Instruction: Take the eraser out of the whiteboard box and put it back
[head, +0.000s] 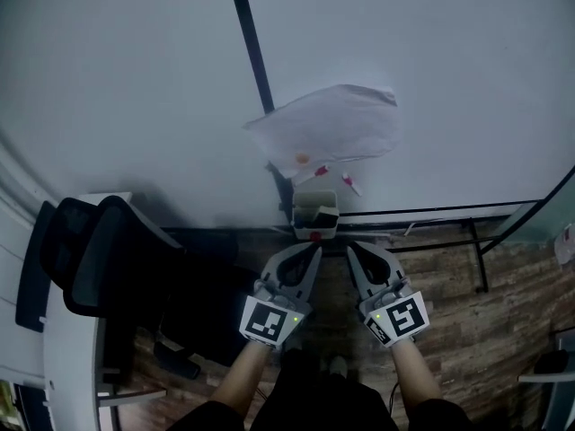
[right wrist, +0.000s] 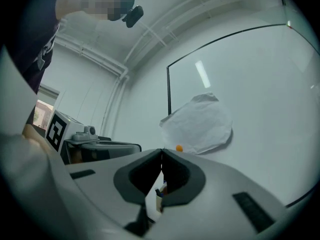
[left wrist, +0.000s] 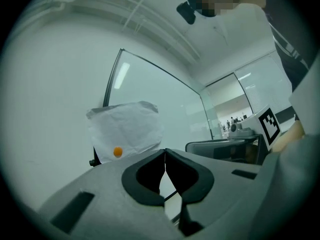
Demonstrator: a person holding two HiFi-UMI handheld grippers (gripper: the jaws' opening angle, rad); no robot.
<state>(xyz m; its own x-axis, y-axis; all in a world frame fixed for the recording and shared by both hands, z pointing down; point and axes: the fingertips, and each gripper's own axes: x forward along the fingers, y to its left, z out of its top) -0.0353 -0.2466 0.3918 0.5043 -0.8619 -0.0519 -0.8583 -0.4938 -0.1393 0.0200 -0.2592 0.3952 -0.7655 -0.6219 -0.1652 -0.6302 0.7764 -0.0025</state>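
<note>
Hanging box (head: 315,226) just beyond left tool (head: 315,250)

White crumpled paper sheet (head: 328,128) on the pale whiteboard wall (head: 135,79), overlapping the dark vertical frame bar (head: 253,43) and spreading to its right. Small white open whiteboard box (head: 315,215) directly below the sheet. Left hand-held gripper (head: 314,251) and right hand-held gripper (head: 351,250) side by side before the box. Black office chair (head: 108,268) far left, over the wood-plank floor (head: 449,285).

Office, large wall whiteboard (head: 431,79), black mesh chair (head: 108,259), white desk edge (head: 72,366), wood-look floor (head: 449,330)
</note>
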